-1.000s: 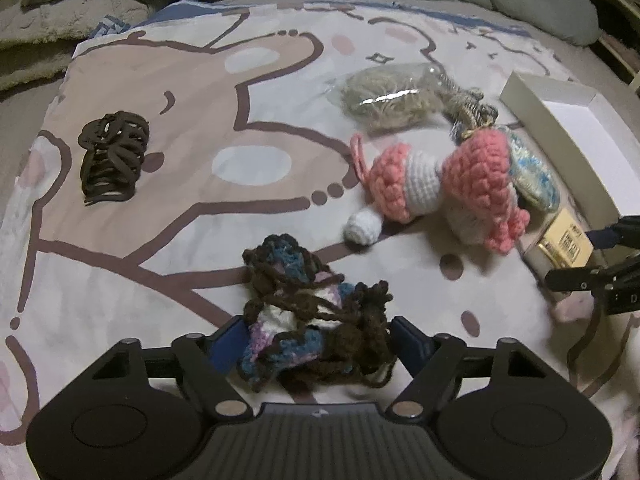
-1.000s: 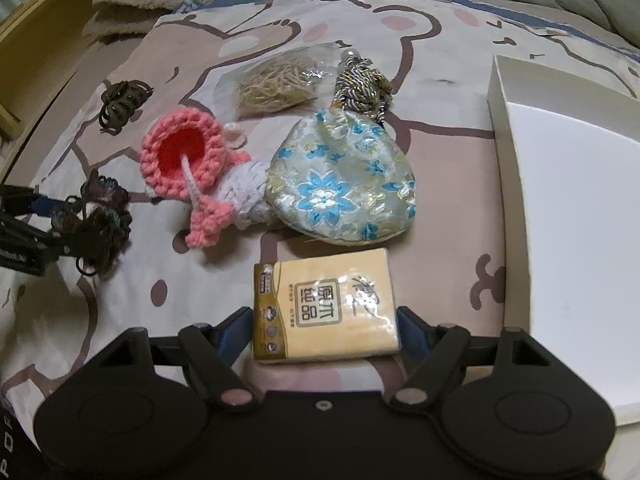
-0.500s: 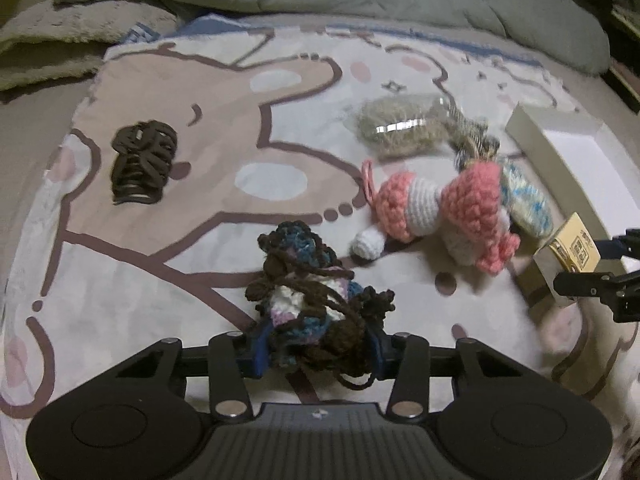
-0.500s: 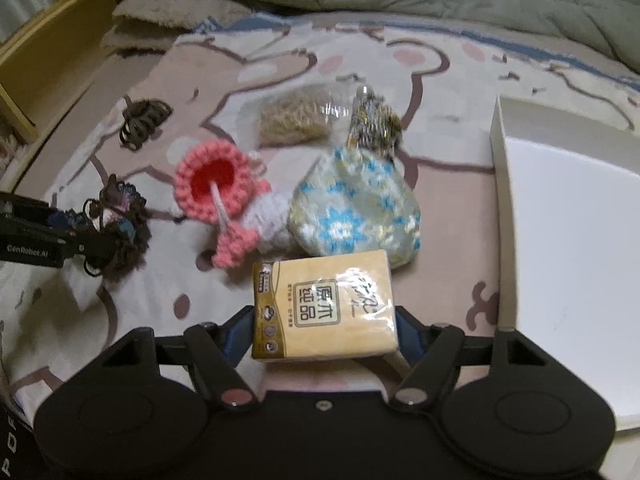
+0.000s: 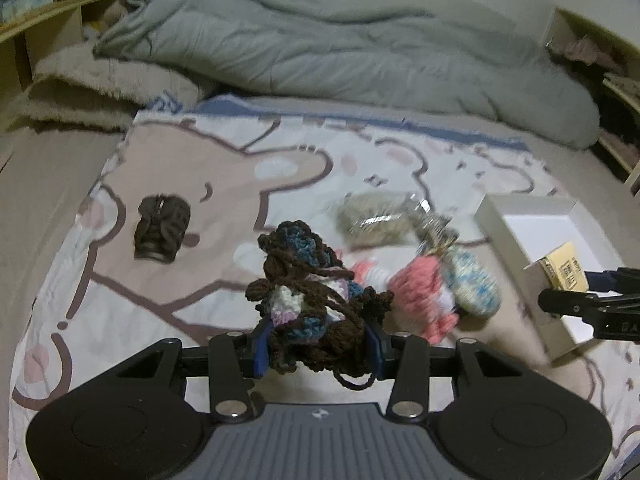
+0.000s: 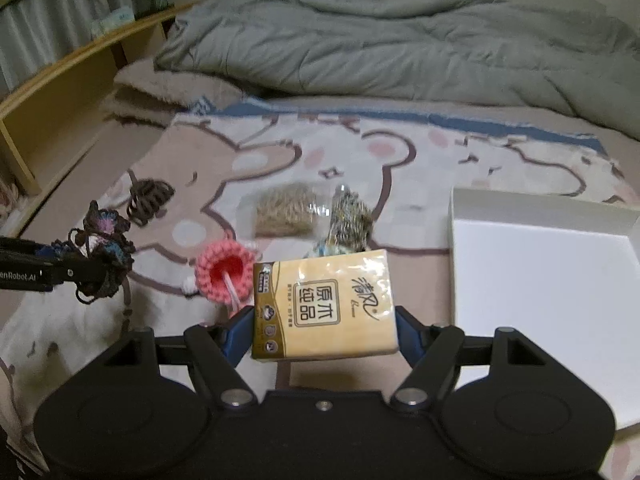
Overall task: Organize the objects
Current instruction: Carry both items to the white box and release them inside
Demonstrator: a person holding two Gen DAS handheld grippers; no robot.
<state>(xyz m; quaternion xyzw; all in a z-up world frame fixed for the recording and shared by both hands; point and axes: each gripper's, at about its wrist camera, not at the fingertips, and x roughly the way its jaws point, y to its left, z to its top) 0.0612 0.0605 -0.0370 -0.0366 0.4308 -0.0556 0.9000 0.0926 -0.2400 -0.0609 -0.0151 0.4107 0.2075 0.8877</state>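
both tongs are loaded: right gripper (image 6: pixel 325 334) clamps the tissue pack (image 6: pixel 323 304), white box (image 6: pixel 548 292) just right-forward; left gripper (image 5: pixel 318 346) grips the crochet bundle (image 5: pixel 312 300), farther away.

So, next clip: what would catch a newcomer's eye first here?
Both claws are loaded: the right claw grips a yellow tissue pack held just left of the white box, and the left claw clamps a tangled brown-and-blue yarn piece lifted off the bear-print blanket. A pink crochet toy lies on the blanket between them, with a brown hair claw off to the left.
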